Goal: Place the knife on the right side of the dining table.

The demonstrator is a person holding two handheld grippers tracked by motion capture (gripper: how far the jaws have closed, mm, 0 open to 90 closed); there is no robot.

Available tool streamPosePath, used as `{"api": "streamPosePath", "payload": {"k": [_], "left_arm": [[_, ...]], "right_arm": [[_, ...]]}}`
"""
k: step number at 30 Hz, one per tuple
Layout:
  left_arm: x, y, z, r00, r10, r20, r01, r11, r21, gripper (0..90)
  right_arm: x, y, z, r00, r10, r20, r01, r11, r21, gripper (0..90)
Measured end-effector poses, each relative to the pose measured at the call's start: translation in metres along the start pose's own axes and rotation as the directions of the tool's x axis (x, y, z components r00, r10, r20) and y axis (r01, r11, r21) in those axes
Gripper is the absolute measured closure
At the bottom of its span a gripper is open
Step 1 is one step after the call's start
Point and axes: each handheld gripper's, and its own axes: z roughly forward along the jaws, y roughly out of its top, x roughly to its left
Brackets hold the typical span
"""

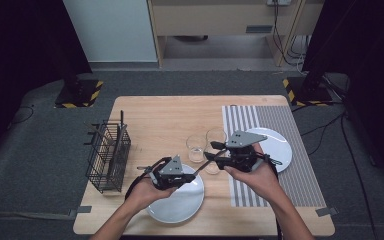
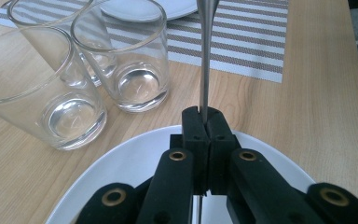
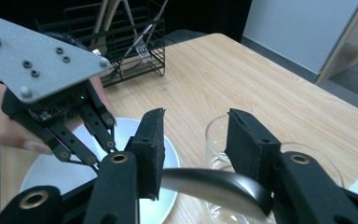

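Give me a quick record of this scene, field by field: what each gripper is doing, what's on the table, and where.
left gripper: shut on the thin end of the metal utensil, above the near plate
right gripper: jaws open, either side of the utensil's broad end, pads not pressing
glasses: three, clear, upright, empty, grouped mid-table
far plate: white, on the striped placemat
wire basket: black, at the table's left edge, holding cutlery
table: light wood

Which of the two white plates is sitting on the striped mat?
The right-hand plate, behind the right gripper, lies on the striped mat. The other plate rests on bare wood.
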Motion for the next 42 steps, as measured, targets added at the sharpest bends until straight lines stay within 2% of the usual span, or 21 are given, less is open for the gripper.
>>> {"api": "streamPosePath", "payload": {"k": [7,16,29,42], "left_arm": [[0.000,-0.001,0.000,1.0000,0.002,-0.002,-0.002,1.0000,0.008,89.2],[-0.002,-0.001,0.002,0.9999,0.012,0.007,-0.012,0.9997,0.021,89.2],[-0.005,-0.003,0.005,0.9993,0.031,0.018,-0.032,0.9984,0.047,89.0],[-0.006,-0.006,0.006,0.9991,0.028,0.031,-0.030,0.9983,0.051,88.9]], "right_arm": [[-0.001,-0.005,0.000,0.9998,-0.005,0.021,0.004,1.000,0.027,58.7],[-0.005,-0.014,-0.003,0.9996,0.014,0.026,-0.015,0.999,0.039,57.9],[-0.007,-0.035,-0.006,0.9988,0.045,0.021,-0.046,0.998,0.046,58.9],[-0.010,-0.049,-0.006,0.9974,0.070,0.017,-0.070,0.996,0.051,59.9]]}}
